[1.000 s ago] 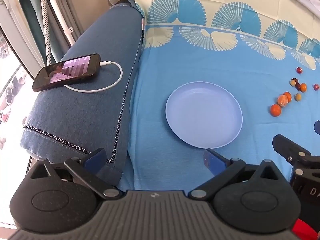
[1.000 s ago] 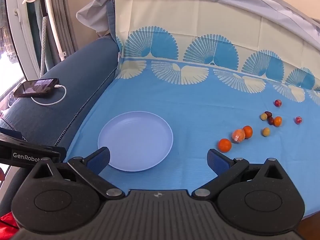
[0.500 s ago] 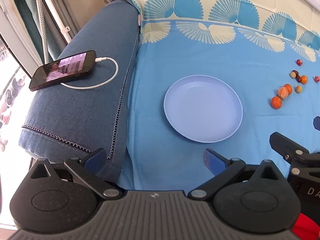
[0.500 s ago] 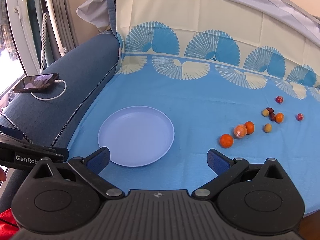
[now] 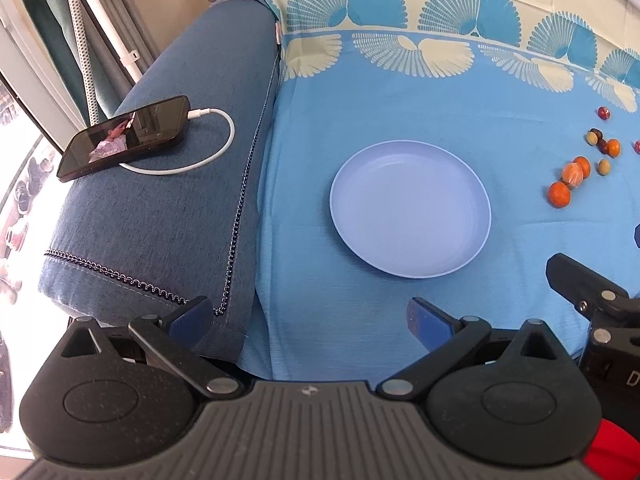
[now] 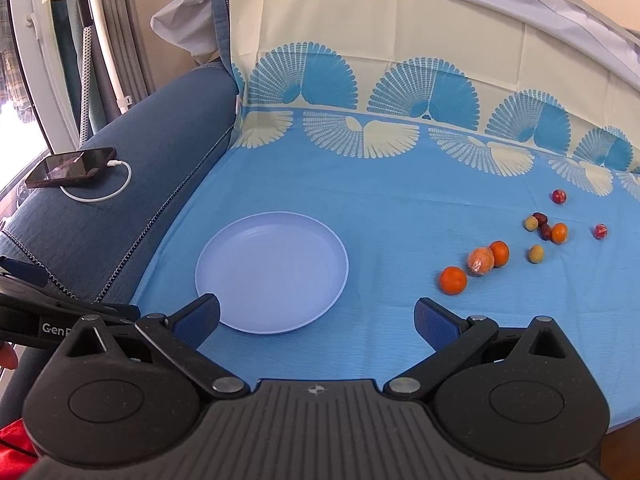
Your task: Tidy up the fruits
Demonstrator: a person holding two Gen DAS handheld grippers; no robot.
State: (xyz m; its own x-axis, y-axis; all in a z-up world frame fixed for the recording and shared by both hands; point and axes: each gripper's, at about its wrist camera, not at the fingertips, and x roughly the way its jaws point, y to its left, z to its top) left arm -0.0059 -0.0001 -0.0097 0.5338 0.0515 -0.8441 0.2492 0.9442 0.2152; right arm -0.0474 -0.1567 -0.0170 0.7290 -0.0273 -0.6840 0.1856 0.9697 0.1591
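An empty pale blue plate [image 5: 410,208] lies on the blue cloth; it also shows in the right wrist view [image 6: 272,276]. Several small fruits lie to its right: oranges [image 6: 453,279], a wrapped orange [image 6: 480,261], yellowish ones [image 6: 535,254], dark dates [image 6: 545,231] and red ones [image 6: 559,197]. They also show in the left wrist view [image 5: 559,194]. My left gripper [image 5: 308,320] is open and empty near the plate's front left. My right gripper [image 6: 316,318] is open and empty just in front of the plate.
A black phone [image 5: 124,138] with a white cable [image 5: 216,156] lies on the blue sofa arm [image 5: 160,220] at the left. The patterned cloth [image 6: 400,184] runs up the backrest. A curtain and window are at the far left.
Both grippers have drifted slightly; the plate and fruits sit a little higher in both views. Nothing was grasped or moved.
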